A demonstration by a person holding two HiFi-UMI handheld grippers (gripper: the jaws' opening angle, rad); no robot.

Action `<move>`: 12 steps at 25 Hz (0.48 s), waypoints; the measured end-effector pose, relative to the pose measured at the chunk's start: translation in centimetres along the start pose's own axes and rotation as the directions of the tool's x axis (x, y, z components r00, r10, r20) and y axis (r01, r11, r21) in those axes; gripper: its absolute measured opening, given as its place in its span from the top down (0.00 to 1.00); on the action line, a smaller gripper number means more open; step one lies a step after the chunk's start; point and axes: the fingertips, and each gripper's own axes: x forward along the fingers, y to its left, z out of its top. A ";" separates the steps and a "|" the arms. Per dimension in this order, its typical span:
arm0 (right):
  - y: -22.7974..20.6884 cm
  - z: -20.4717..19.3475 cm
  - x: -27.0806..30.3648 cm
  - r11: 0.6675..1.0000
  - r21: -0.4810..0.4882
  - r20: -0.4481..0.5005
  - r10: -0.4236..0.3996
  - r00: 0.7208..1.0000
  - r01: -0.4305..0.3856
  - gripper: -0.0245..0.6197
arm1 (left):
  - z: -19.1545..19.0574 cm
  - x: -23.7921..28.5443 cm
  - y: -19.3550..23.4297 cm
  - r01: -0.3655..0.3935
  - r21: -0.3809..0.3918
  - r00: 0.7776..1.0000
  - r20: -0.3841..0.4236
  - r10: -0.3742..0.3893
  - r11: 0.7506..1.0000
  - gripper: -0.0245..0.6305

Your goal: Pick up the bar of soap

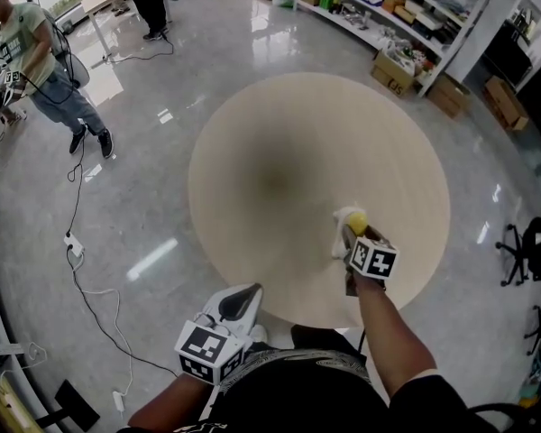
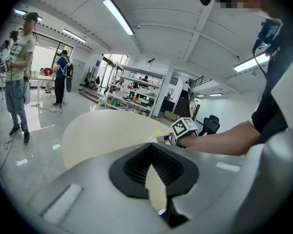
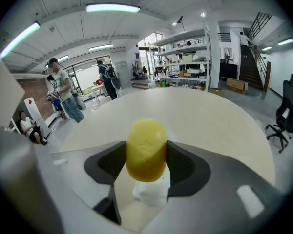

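The bar of soap [image 3: 146, 149] is a yellow oval that stands on end between the black pads of my right gripper [image 3: 146, 152], which touch it on both sides. In the head view the soap [image 1: 357, 222] shows at the tip of the right gripper [image 1: 351, 233], over the near right part of the round beige table [image 1: 288, 142]. Just under it is a small white thing [image 3: 151, 193], and I cannot tell whether the two touch. My left gripper [image 1: 241, 303] hangs off the table's near edge, its jaws together [image 2: 153, 152] with nothing in them.
People stand at the far left on the glossy grey floor [image 1: 135, 215], where cables [image 1: 81, 269] trail. Shelves and cardboard boxes [image 1: 392, 70] line the far right. An office chair [image 1: 527, 251] stands at the right edge.
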 end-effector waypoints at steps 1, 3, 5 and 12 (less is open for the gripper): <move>0.6 0.4 -0.9 1.000 0.005 0.027 0.023 0.999 -0.023 0.55 | 0.0 -0.2 -0.1 0.007 0.006 1.000 0.002 -0.007 1.000 0.95; 1.9 1.1 -3.1 0.997 0.017 0.079 0.068 0.995 -0.069 0.55 | 0.1 -0.8 -0.5 0.022 0.021 1.000 0.009 -0.022 1.000 0.95; 3.1 1.7 -5.7 0.993 0.026 0.132 0.108 0.985 -0.113 0.55 | 0.3 -1.6 -0.9 0.040 0.041 0.999 0.016 -0.040 0.998 0.95; 7.1 2.8 -17.0 0.969 0.057 0.309 0.212 0.927 -0.241 0.55 | -0.5 -3.9 -4.7 0.145 0.109 0.989 0.007 -0.147 0.983 0.95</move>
